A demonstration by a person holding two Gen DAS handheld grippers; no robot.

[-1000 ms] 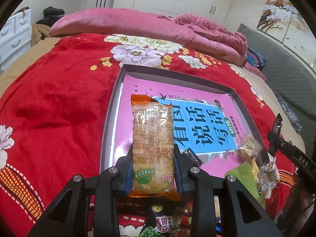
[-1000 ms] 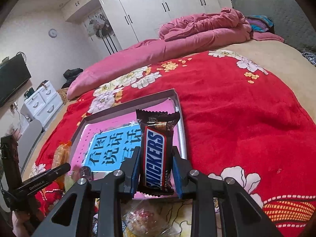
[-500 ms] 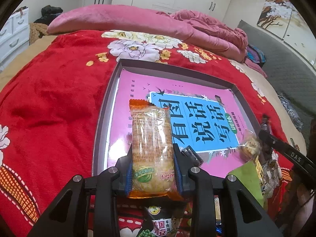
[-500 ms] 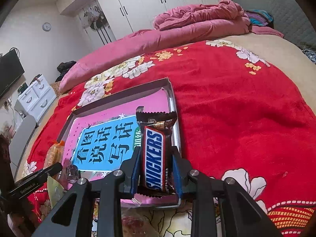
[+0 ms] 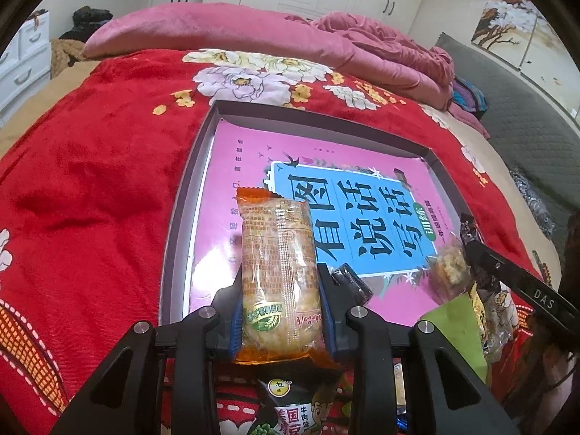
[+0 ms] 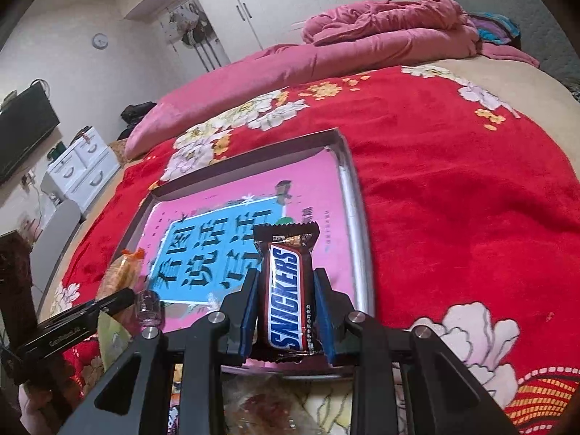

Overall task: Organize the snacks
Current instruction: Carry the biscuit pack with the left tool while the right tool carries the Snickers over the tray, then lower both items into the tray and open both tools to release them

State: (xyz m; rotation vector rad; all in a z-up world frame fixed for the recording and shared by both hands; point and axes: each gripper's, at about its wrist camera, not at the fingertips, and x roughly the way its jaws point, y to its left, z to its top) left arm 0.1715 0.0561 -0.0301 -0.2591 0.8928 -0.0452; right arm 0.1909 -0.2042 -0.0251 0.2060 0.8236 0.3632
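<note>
My left gripper (image 5: pixel 281 286) is shut on an orange pastry packet (image 5: pixel 277 268) and holds it over the near left part of the grey tray (image 5: pixel 188 195), which has a pink and blue booklet (image 5: pixel 355 199) lying in it. My right gripper (image 6: pixel 286 290) is shut on a Snickers bar (image 6: pixel 286 290) and holds it over the tray's near right part (image 6: pixel 357 232). The right gripper's side shows at the right of the left wrist view (image 5: pixel 514 279). The left gripper's side (image 6: pixel 72 322) and the pastry packet (image 6: pixel 121 275) show at the left of the right wrist view.
More snack packets lie at the tray's near edge: a small dark packet (image 5: pixel 353 282), a clear one with a cookie (image 5: pixel 449 268), a green one (image 5: pixel 456 330), a beef snack bag (image 5: pixel 297 406). The red floral blanket (image 5: pixel 90 181) covers the bed; pink bedding (image 5: pixel 253 32) lies beyond.
Both grippers have moved forward over the tray with their snacks still held. The tray looks closer and larger in both views.
</note>
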